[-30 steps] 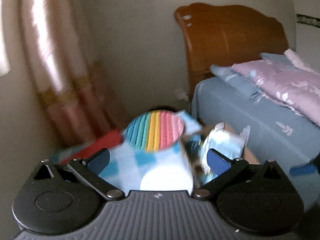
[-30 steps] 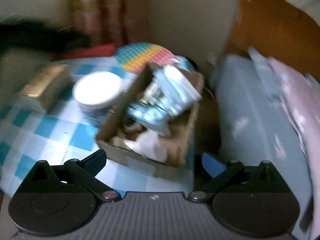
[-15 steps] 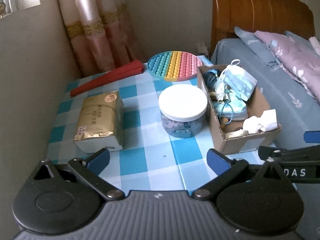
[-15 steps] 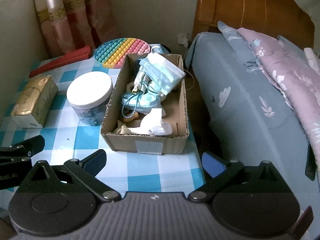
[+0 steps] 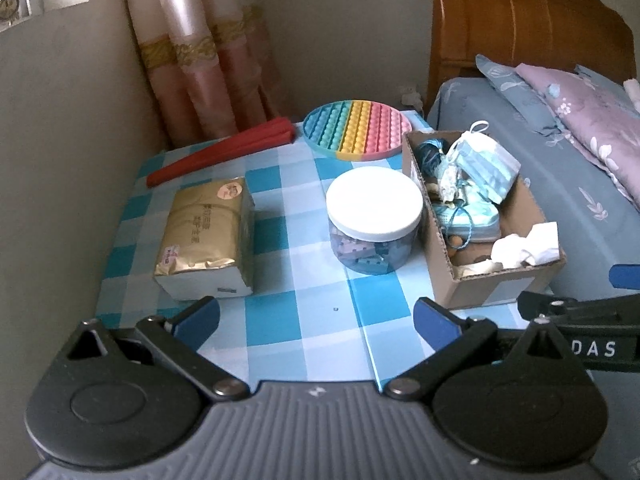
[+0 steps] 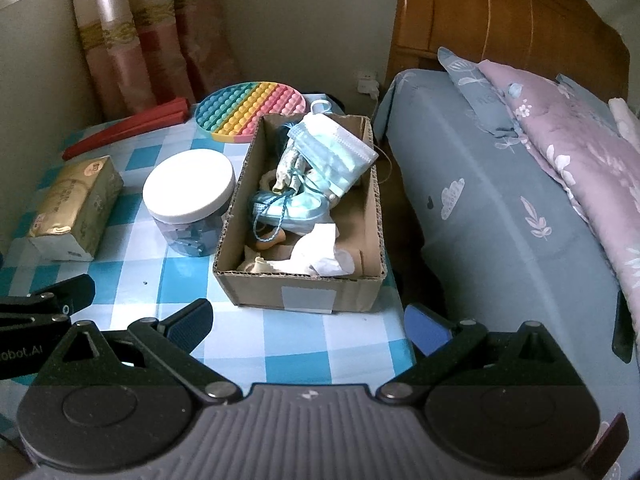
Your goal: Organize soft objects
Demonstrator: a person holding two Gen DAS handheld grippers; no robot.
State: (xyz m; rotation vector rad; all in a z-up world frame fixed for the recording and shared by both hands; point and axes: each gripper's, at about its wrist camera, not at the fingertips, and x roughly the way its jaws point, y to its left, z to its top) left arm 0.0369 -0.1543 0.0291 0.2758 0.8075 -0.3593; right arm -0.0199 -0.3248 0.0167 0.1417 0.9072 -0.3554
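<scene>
A cardboard box [image 6: 304, 298] [image 5: 484, 288] stands on the right of a blue-checked table [image 5: 280, 320]. It holds a blue face mask [image 6: 332, 148] [image 5: 486, 164], a light blue baby shoe [image 6: 292, 206], white crumpled tissue [image 6: 320, 250] and small bits. A gold tissue pack [image 5: 204, 228] [image 6: 72, 208] lies at the left. My left gripper [image 5: 316, 322] is open and empty over the table's near edge. My right gripper [image 6: 308, 326] is open and empty in front of the box.
A white-lidded jar [image 5: 374, 220] of small pieces stands mid-table. A round rainbow pop mat [image 5: 356, 128] and a red folded fan [image 5: 224, 150] lie at the back. A bed [image 6: 500, 200] with pillows borders the right. Curtains [image 5: 192, 60] hang behind.
Both grippers have pulled back and risen from close over the table, so the whole table now shows. Since half a second ago the views have held nearly still. Both stay open.
</scene>
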